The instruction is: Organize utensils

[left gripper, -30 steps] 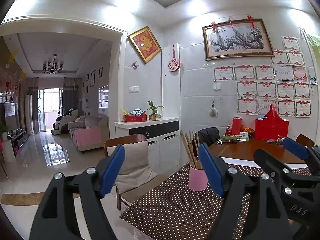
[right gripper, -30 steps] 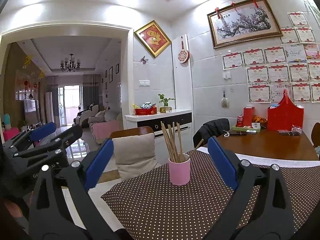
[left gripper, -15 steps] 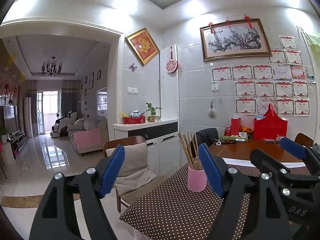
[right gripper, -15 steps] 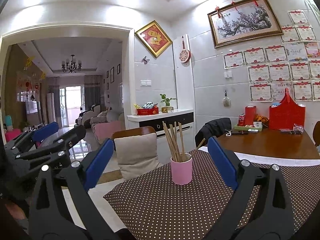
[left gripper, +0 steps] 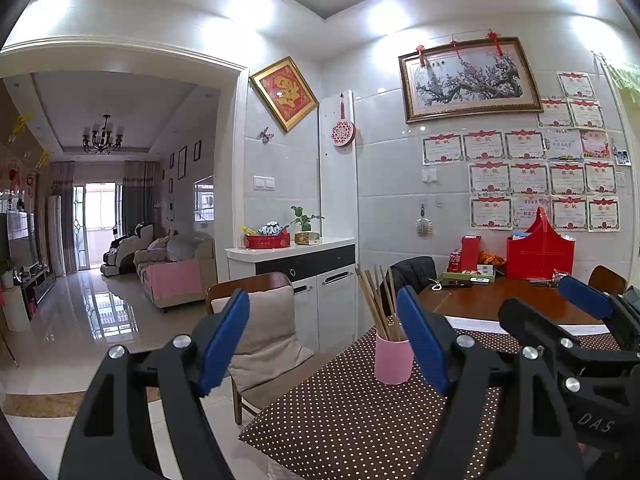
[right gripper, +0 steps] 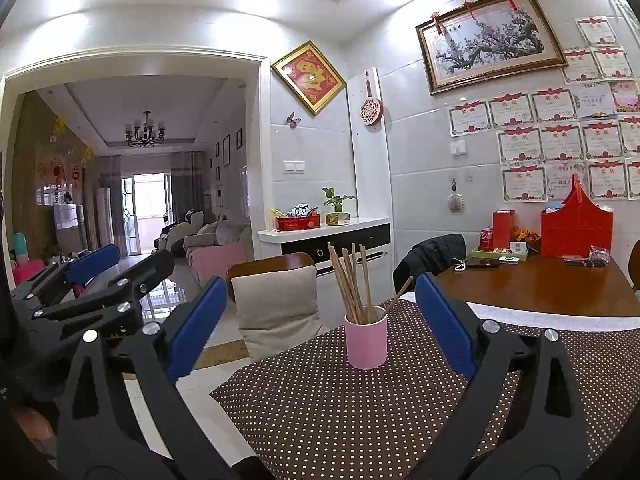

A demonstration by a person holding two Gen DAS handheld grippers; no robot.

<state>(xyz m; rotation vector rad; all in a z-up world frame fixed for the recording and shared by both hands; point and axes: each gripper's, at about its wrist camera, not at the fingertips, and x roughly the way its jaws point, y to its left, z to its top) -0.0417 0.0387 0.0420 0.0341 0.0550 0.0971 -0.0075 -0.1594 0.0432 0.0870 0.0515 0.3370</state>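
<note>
A wooden table (right gripper: 552, 292) bears a dotted cloth (right gripper: 360, 408) under a pink cup (right gripper: 366, 340).

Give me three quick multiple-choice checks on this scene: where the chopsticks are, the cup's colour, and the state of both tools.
1. Where are the chopsticks?
A. Lying flat on the dotted cloth
B. Standing in the cup
C. Held in the left tool

2. What colour is the cup?
A. Pink
B. Green
C. White

3. How do the left tool and the right tool stand?
A. Both shut on chopsticks
B. Left shut on the cup, right open
C. Both open and empty

Answers: 1 B, the sticks rise out of the cup on the dotted tablecloth; 2 A, its wall is plainly pink; 3 C, each pair of blue pads stands wide apart with nothing between.
</note>
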